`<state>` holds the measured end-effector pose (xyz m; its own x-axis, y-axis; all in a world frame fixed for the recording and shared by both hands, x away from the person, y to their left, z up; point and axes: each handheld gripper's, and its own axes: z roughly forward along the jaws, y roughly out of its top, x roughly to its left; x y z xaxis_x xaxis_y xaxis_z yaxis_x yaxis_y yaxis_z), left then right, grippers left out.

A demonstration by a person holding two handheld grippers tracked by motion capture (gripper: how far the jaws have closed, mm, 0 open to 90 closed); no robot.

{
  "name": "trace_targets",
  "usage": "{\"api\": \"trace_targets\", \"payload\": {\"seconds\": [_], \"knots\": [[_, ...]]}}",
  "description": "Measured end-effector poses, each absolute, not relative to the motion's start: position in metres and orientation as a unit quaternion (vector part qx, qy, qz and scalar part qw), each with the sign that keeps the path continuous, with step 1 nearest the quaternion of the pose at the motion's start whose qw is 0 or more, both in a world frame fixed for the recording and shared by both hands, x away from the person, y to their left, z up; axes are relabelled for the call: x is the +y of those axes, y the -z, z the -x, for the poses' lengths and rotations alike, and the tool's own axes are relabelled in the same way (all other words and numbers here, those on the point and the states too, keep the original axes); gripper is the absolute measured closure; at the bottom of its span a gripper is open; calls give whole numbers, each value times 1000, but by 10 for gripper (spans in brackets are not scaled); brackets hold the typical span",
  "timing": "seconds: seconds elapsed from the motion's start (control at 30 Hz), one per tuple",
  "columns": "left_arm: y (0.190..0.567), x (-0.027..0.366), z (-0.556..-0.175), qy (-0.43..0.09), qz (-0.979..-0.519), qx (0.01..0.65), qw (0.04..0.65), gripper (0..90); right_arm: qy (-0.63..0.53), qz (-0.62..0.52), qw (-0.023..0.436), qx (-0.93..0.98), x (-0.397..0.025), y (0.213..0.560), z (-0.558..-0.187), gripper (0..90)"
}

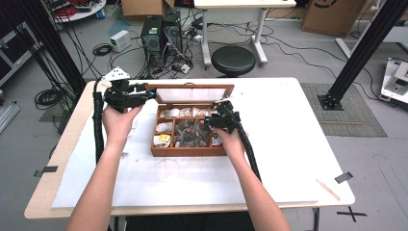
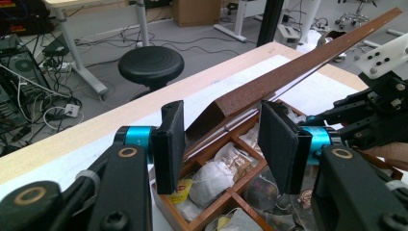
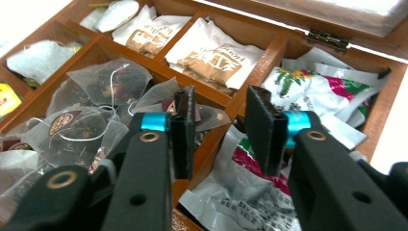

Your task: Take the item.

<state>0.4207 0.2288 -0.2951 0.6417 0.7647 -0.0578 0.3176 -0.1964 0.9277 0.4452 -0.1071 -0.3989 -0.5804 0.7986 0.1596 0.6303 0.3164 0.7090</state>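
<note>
Item: brown wooden compartmented tea box, standing mid-table on the white table cover, closer to the far edge than the near one. Hinged wooden lid raised at the box's far side, tilted back.

Near: a person's forearms enter from the table's near edge, one hand-held gripper in each hand.

Right gripper: over the box's right-hand compartments, jaws apart, clamped on nothing. In the right gripper view its jaws straddle a wooden divider, above a crinkled white-and-red printed sachet; likely positioned to pick from that compartment.

Middle of box: clear pyramid tea bags with dark leaves; beyond them, white paper sachets with brown print.

Left gripper: at the box's far left corner, jaws apart. In the left gripper view its pads flank the lid's corner edge without visibly clamping; probably steadying or holding the lid open so the contents stay reachable.

Far: black round stool on the floor beyond the table's far edge.
</note>
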Motion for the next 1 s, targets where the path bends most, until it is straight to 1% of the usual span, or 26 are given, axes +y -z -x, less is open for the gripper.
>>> {"api": "trace_targets", "payload": {"seconds": [0.03,0.07,0.13,0.23,0.27,0.33,0.37,0.57,0.77,1.0], "knots": [[295,229,-421,-216,-743,364,518,524,-380,-444,111,804,-107,399,-445,682],[295,229,-421,-216,-743,365,519,524,-373,-438,114,810,-105,399,-446,719],[295,229,-421,-216,-742,365,519,524,-369,-439,116,811,-104,399,-446,733],[295,229,-421,-216,-743,364,518,524,-370,-433,132,811,-104,398,-446,820],[295,229,-421,-215,-743,364,518,524,-378,-427,125,812,-105,397,-445,843],[295,229,-421,-216,-743,364,518,524,-383,-417,132,814,-104,395,-444,891],[295,229,-421,-216,-744,364,518,524,-384,-412,134,815,-102,395,-443,899],[295,228,-420,-216,-746,363,515,524,-384,-408,123,819,-99,397,-442,900],[295,228,-420,-218,-746,364,514,524,-401,-403,136,811,-103,389,-438,900],[295,228,-420,-218,-746,364,513,524,-421,-395,132,806,-106,380,-432,900]]}}
